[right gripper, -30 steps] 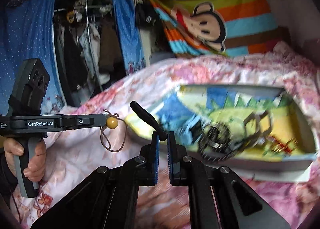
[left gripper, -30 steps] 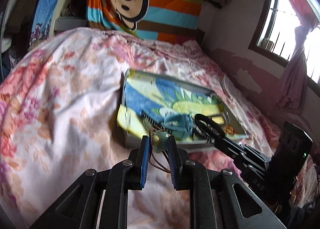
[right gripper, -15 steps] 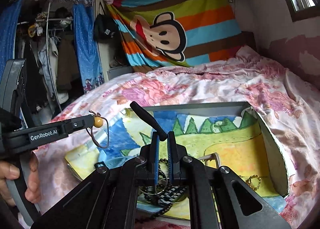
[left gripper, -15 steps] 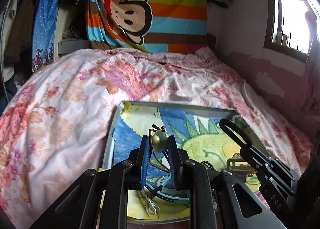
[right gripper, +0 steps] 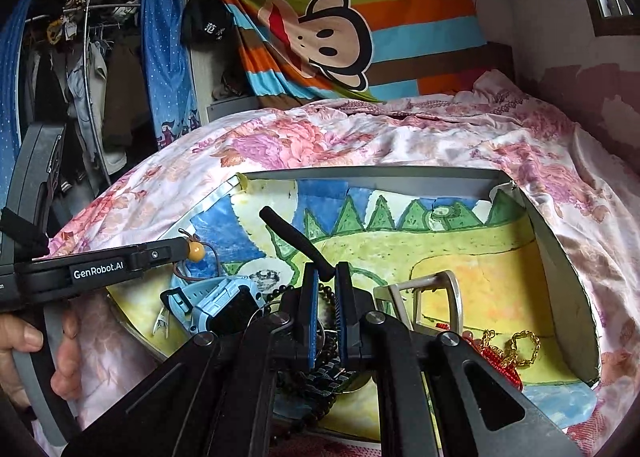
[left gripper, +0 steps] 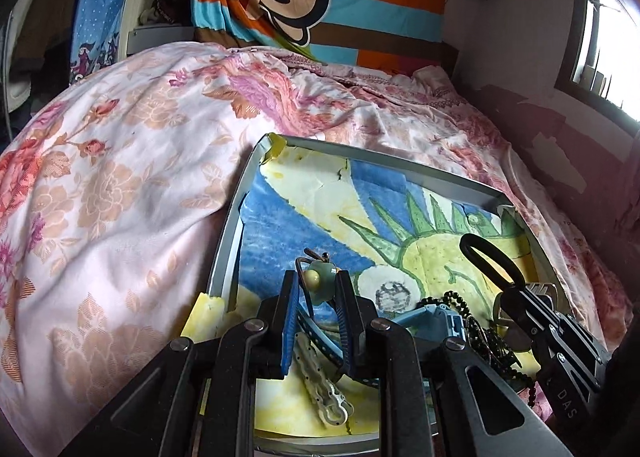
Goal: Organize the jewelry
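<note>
1. Left tool (left gripper: pixel 316 289) is clamped on a bead pendant (left gripper: pixel 318 282) with a thin brown cord (right gripper: pixel 181 272) looping below it. It hangs above the near-left part of the tray (left gripper: pixel 228 249).
2. Right tool (right gripper: pixel 323 289) is clamped on a black loop item (left gripper: pixel 490 263) that sticks up and away from the tips. Can't tell what it is; maybe a band or clip. It is also above the tray, right of the pendant.
3. Step in hand, my read: both pieces are carried in and about to be set down. Next move calls for lowering each onto bare liner, then spreading the tips. The pendant cord may snag on the pads.
4. Under and just beyond the tools it is crowded: blue watch (right gripper: pixel 218 301), black bead string (left gripper: pixel 460 309), white clip (left gripper: pixel 326 397), all close together, some overlapping. Dropping here risks tangling.
5. Right side of the tray: metal buckle (right gripper: pixel 424 297), gold chain (right gripper: pixel 516 345) and a red ornament (right gripper: pixel 494 357) touching the chain.
6. The far half of the tray shows only the drawn paper liner (right gripper: pixel 400 233), the better drop zone.
7. The tray sits on a soft floral bedspread (left gripper: pixel 120 177), so it may tip if pressed. Striped monkey blanket (right gripper: pixel 344 25) hangs behind.
</note>
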`<state>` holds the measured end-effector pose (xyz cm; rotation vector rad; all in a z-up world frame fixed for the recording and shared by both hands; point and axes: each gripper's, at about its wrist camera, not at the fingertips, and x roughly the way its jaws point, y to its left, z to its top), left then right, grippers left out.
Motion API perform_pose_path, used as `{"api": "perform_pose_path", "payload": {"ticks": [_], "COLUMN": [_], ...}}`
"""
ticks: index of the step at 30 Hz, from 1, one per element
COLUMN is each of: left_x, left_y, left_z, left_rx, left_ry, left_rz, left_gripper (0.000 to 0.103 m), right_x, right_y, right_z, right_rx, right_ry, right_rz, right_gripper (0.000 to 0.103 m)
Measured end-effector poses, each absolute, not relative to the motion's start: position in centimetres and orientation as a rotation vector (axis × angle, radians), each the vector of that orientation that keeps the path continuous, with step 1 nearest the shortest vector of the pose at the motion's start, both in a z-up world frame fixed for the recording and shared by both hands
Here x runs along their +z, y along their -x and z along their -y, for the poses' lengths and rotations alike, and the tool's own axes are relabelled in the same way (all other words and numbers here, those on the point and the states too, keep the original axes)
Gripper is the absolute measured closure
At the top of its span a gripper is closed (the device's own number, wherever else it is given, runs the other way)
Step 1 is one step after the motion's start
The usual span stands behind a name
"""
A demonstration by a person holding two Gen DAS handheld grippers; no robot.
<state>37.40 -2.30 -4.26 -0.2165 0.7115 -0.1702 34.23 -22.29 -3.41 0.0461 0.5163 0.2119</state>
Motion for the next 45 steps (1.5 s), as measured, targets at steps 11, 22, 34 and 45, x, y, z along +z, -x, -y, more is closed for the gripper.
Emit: {"api": "perform_pose_path", "payload": {"ticks": [11, 22, 34, 45], "left_x": [-4.8, -1.3, 4.1, 8.1], "left_y": [-37.6, -35.2, -26.9, -18.7], "left_z": [1.9, -0.3, -0.7, -0.2], "left_rx": [-0.161, -0.146, -0.091, -0.077], "left_ry": [0.235, 0.335, 0.283, 0.178], "left_rz": [-0.759, -0.646, -0.467, -0.343], "left_gripper": [0.082, 0.033, 0.0, 0.0], "right_x": [-3.7, -1.5, 5.5, 10.4], "right_y": [-34.4, -31.4, -23.0, -17.3], "right_z": [22.0, 22.2, 24.8, 26.5], "right_rx": [0.214, 0.209, 0.161, 0.129], "right_ry": [-0.031, -0.011, -0.02, -0.047], "right_rz": [-0.541, -0.436, -0.22, -0.223], "right_gripper": [0.094, 0.062, 0.019, 0.001]}}
